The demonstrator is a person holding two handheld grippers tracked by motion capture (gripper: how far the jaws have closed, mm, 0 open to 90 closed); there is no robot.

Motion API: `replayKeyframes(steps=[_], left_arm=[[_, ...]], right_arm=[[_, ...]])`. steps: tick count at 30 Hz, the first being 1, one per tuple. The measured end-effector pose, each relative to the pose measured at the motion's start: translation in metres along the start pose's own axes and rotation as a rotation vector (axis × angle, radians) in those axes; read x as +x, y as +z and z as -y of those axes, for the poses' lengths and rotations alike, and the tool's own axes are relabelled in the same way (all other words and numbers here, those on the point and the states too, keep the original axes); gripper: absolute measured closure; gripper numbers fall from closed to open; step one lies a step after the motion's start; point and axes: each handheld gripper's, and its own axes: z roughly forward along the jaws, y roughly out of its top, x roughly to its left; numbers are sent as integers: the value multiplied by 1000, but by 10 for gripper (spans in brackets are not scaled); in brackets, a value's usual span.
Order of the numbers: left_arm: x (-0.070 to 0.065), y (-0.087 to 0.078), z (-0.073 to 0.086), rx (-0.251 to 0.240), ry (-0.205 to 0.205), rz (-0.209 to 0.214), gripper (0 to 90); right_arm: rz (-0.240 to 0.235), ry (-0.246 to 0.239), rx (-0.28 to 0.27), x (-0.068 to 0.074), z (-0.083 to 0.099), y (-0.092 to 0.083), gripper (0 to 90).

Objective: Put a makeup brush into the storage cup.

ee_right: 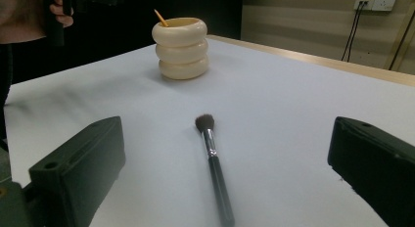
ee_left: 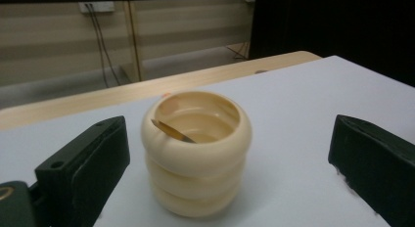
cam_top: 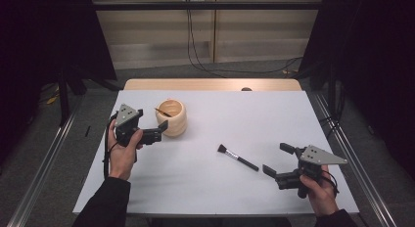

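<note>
The holder (ee_left: 195, 153) looks like smooth cream plastic or glazed ware with a soft sheen, moulded as three stacked rings. A thin stick (ee_left: 172, 131) inside it looks like tan wood, its tip bare and matt. The brush (ee_right: 214, 163) has soft dark bristles, a shiny metal collar and a glossy black handle. The table (cam_top: 274, 119) has a smooth matt white top with a pale wood edge at the far side. The left tool (ee_left: 230, 163) and the right tool (ee_right: 225, 168) have matt black plastic jaws, slightly grainy.
</note>
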Motion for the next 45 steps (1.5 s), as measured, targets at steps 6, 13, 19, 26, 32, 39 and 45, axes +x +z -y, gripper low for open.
replayKeyframes(steps=[6, 13, 19, 26, 32, 39, 45], left_arm=[[-9, -14, 5, -16, 6, 18, 16], [-13, -28, 23, -11, -5, 10, 16], [-18, -40, 33, -4, 0, 19, 17], [-26, -57, 45, -2, -3, 7, 15], [-29, -68, 53, -11, -12, 5, 17], [-35, -78, 63, -8, -15, -1, 16], [-35, -83, 69, -18, -24, 13, 16]], right_arm=[[-3, -1, 0, 0, 0, 1, 0], [-3, -5, -1, 0, 0, 0, 2], [-2, -4, -4, -1, 0, -1, 2], [4, -5, -8, -1, 0, -4, 2], [18, 5, -11, -2, 0, -6, 1], [32, 7, -10, -4, 2, -11, 0], [33, 45, -18, -7, 1, -15, 0]])
